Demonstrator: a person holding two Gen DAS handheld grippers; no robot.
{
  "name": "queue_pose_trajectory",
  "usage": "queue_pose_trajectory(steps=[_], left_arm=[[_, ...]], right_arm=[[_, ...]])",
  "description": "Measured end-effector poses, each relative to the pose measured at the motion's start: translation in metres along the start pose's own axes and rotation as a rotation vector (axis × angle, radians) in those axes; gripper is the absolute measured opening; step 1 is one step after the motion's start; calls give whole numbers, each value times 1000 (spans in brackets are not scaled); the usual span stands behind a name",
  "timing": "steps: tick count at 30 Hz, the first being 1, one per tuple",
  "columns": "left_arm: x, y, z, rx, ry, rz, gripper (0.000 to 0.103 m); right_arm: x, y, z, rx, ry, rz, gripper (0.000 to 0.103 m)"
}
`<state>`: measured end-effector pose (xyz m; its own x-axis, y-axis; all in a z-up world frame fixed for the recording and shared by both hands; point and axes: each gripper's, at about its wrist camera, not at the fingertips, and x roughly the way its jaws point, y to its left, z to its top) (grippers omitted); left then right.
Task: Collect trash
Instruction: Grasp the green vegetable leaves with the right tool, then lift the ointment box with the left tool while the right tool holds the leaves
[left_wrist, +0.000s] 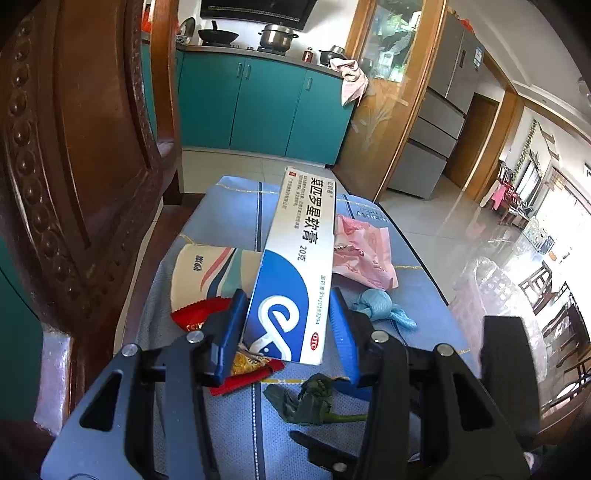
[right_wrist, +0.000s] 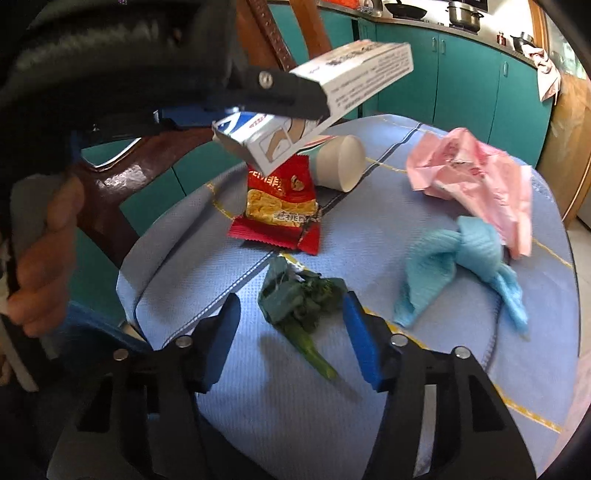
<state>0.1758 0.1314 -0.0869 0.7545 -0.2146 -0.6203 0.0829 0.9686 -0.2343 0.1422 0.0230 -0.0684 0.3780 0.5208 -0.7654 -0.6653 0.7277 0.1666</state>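
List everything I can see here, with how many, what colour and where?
Ointment box: one, white and blue, held in the air by the left claw.
Snack wrapper: one, red and yellow, flat on the cloth.
Paper cup: one, cream, on its side behind the wrapper.
Pink bag: one, crumpled, far right.
Blue rag: one, knotted, near right.
Vegetable scrap: one, green, just ahead of the right claw.
Tablecloth: one, blue.
Left claw: black with blue pads.
Right claw: same, open.
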Motion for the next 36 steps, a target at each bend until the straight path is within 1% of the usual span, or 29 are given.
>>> queue_pose_trajectory(steps=[2,3,4,5,7,9,12,15,19,22,24,26,31,33,35,36], left_arm=[[-1,2,-1,-11,3,8,46],[-1,3,-1,-16,3,6,46],[-2,4,-1,-22,0,3,46],[-3,4,-1,-23,-3,3,46],[-3,4,-1,-23,-5,4,46],[-3,4,-1,-27,-3,1,46],[-4,5,-2,-28,-10,-3,46],[-5,5,-3,-29,-13,-3,46],[-6,2,-4,-21,-18,10,46],[-5,-6,-6,6,-19,31,46],[-4,-13,-8,27,-17,36,46],[-1,-24,-12,54,2,27,46],[14,-43,-24,126,78,18,46],[20,-44,-28,131,113,18,46],[29,-41,-31,114,172,10,46],[31,-40,-33,109,187,7,46]], right_arm=[[5,1,1,-2,2,2,39],[5,2,1,-12,-3,-10,33],[6,4,1,-20,-1,-10,21],[5,2,1,-9,-1,5,18],[-1,0,-2,13,-21,16,16],[-10,-4,-6,28,-37,1,15],[-25,-17,-13,85,-60,-17,14],[-46,-31,-19,125,-91,-76,13],[-76,-56,-29,190,-127,-208,13],[-91,-73,-37,244,-134,-283,13],[-91,-86,-44,272,-126,-310,13],[-87,-93,-48,295,-104,-335,13],[-79,-100,-60,354,-71,-322,13],[-78,-99,-61,360,-69,-321,13],[-75,-102,-62,375,-67,-309,13],[-74,-103,-63,379,-65,-305,13]])
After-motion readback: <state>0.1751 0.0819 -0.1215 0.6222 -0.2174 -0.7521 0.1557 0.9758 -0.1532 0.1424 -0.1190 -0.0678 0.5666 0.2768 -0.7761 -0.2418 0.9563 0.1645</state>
